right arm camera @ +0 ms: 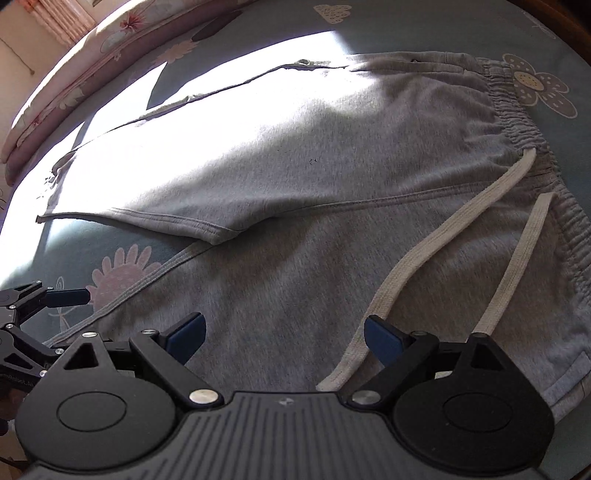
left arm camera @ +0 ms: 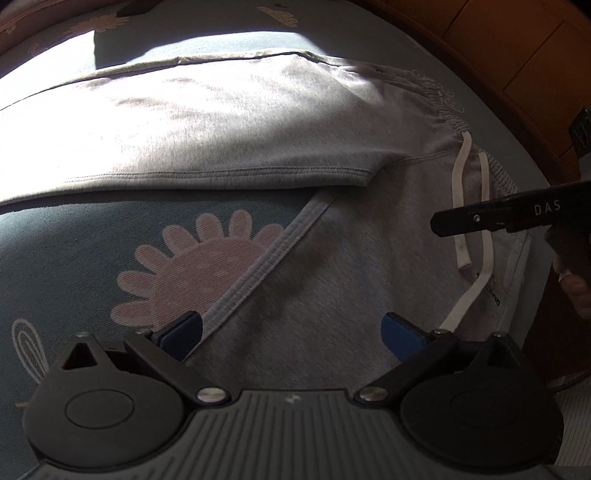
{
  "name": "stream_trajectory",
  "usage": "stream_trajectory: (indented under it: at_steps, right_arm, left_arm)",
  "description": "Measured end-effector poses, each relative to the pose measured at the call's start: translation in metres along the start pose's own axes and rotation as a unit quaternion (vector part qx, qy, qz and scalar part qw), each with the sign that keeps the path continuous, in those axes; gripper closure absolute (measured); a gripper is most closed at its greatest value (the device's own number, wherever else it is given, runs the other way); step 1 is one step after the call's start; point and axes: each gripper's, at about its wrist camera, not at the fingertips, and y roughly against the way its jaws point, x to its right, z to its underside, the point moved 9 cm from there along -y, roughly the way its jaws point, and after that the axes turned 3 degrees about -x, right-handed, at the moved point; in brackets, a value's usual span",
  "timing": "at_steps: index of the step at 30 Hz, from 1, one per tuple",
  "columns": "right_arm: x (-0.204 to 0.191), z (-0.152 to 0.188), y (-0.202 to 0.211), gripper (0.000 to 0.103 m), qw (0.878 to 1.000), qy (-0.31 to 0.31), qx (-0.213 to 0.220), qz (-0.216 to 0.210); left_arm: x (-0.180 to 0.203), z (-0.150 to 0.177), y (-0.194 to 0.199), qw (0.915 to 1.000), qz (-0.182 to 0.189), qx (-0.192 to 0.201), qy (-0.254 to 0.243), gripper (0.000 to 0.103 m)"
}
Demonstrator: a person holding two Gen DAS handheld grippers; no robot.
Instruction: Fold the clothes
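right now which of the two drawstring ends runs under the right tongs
The longer drawstring end, nearer the shorts' middle, passes beneath the right tongs. The shorter end lies beside it, nearer the waistband.

Both wrist cams look fwd, low, close over same grey shorts point(left arm camera: 332, 258) on bedsheet point(right arm camera: 424, 26).

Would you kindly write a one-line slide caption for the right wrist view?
Open right gripper hovers over grey drawstring shorts spread flat on a flower-patterned sheet.
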Motion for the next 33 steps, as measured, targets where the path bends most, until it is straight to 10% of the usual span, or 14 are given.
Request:
stream_trajectory:
  at_steps: [9,12,18,23,33]
  right_arm:
    - [-0.056,-0.015,-0.029,0.008,0.997,0.062,-0.04,-0.025]
    - [-0.063,-0.016,-0.032,0.008,0.995,0.079,-0.05,-0.024]
    - [-0.083,-0.027,-0.038,0.008,0.994,0.091,-0.049,-0.033]
    - [-0.096,-0.038,-0.042,0.008,0.994,0.095,-0.04,-0.036]
    - [-0.079,-0.045,-0.042,0.008,0.996,0.08,-0.041,-0.022]
  left_arm:
    - [-0.071,0.036,0.022,0.9876,0.001,-0.033,0.154,0.001]
    - [-0.121,0.006,0.05,0.9787,0.006,0.017,0.205,0.001]
    - [-0.269,-0.097,0.08,0.958,-0.105,0.149,0.221,0.001]
    - [-0.355,-0.123,0.04,0.9375,-0.141,0.129,0.291,0.001]
    - [-0.377,-0.135,0.038,0.9355,-0.223,0.117,0.247,0.002]
